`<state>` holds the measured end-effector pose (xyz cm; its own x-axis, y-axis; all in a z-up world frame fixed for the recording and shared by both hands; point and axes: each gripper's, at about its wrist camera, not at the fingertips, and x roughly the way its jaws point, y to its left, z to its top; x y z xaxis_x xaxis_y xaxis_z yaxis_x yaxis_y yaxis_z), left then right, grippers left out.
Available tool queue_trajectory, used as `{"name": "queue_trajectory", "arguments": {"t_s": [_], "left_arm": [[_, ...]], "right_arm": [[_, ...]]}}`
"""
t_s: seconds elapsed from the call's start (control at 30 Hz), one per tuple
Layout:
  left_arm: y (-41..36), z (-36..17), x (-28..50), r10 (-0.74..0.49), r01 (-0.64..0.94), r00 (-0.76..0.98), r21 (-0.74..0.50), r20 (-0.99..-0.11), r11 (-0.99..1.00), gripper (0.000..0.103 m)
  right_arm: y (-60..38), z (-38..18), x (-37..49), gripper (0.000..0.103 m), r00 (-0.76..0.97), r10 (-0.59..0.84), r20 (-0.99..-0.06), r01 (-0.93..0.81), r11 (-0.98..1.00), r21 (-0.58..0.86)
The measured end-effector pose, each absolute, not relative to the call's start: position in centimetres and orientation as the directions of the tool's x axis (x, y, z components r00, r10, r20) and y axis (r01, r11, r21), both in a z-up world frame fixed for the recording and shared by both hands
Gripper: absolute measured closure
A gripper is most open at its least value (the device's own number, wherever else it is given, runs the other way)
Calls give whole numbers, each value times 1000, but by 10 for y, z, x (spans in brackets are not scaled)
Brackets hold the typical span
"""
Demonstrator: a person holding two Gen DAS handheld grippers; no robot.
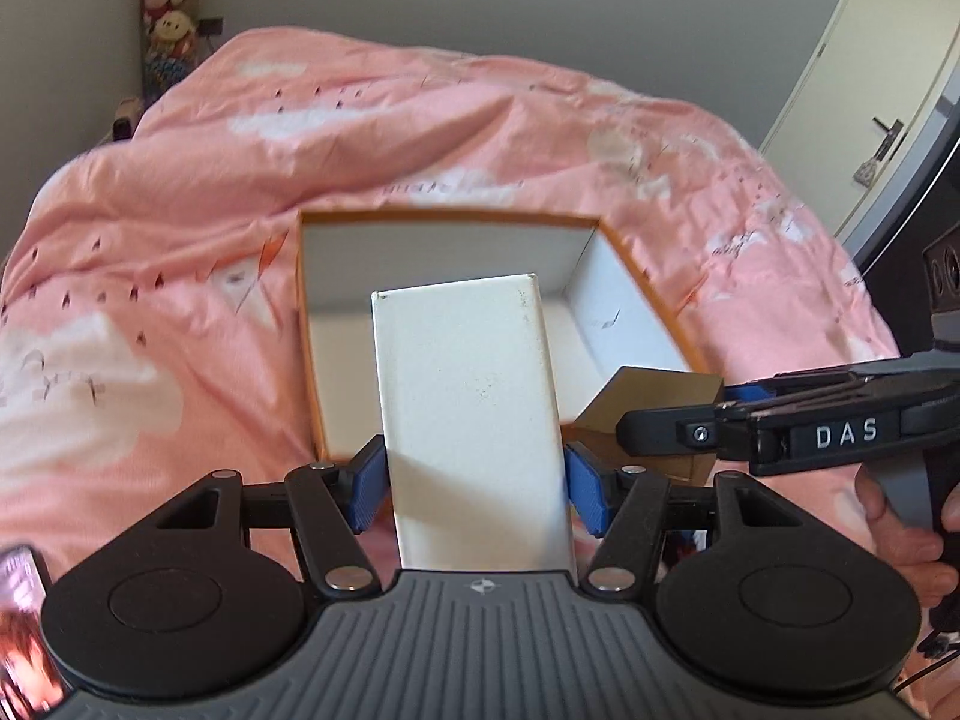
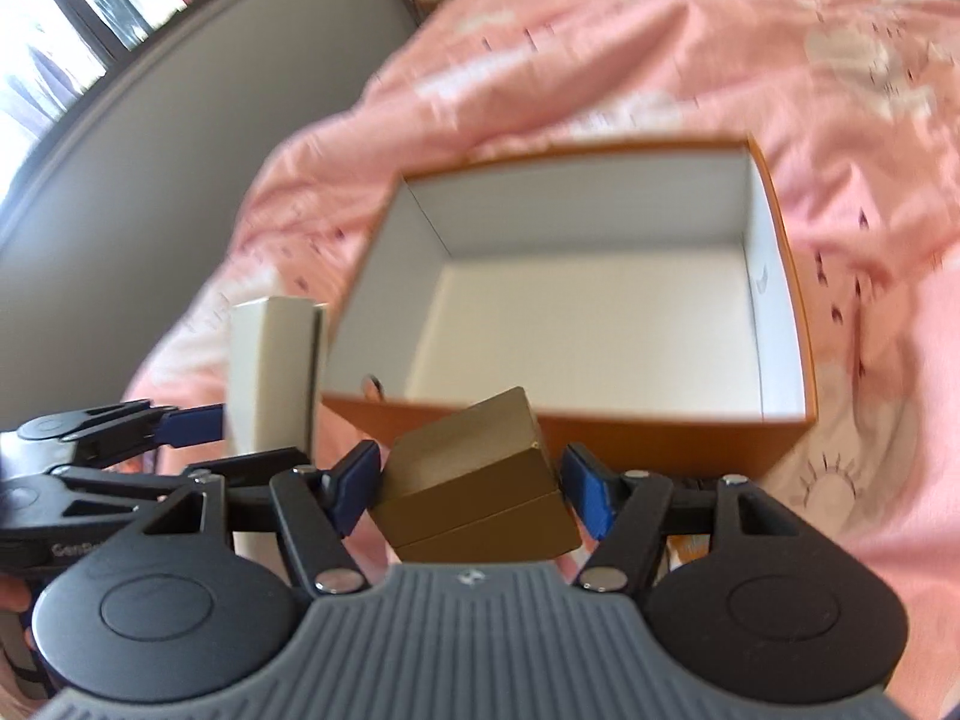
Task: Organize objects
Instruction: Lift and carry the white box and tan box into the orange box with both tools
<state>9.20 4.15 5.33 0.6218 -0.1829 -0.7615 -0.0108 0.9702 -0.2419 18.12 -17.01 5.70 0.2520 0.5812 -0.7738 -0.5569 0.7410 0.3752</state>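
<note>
My left gripper [image 1: 474,489] is shut on a tall white box [image 1: 471,420], its blue pads pressing both long sides. My right gripper [image 2: 471,489] is shut on a gold-brown box [image 2: 474,486], held tilted. Both boxes hang above the near edge of an open orange box [image 2: 660,438] with a white, empty inside, which lies on the pink bedspread. In the left wrist view the orange box [image 1: 630,252] lies straight ahead, and the gold-brown box [image 1: 654,396] and the right gripper's arm show at the right. The white box [image 2: 273,378] shows at the left in the right wrist view.
A pink bedspread [image 1: 420,120] with white cloud prints covers the bed around the orange box. Plush toys [image 1: 171,6] stand at the far left corner. A white door [image 1: 870,90] is at the right, a window [image 2: 90,6] at the left.
</note>
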Motion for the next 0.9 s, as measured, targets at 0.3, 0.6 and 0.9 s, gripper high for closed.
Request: {"name": "queue_trajectory", "arguments": {"t_s": [0.3,0.6,0.9], "left_arm": [[45,85,169,-206,49,647,-230,-734,972,32],[38,-8,247,-129,-42,472,-168,-872,985,32],[9,-74,266,35,-23,323,29,-946,999,32]], "right_arm": [[-166,99,222,35,404,625,-668,-562,746,358],[-158,40,290,35,411,542,-733,-427,825,370],[-151,-28,319,35,322,504,-801,-350,850,394]]}}
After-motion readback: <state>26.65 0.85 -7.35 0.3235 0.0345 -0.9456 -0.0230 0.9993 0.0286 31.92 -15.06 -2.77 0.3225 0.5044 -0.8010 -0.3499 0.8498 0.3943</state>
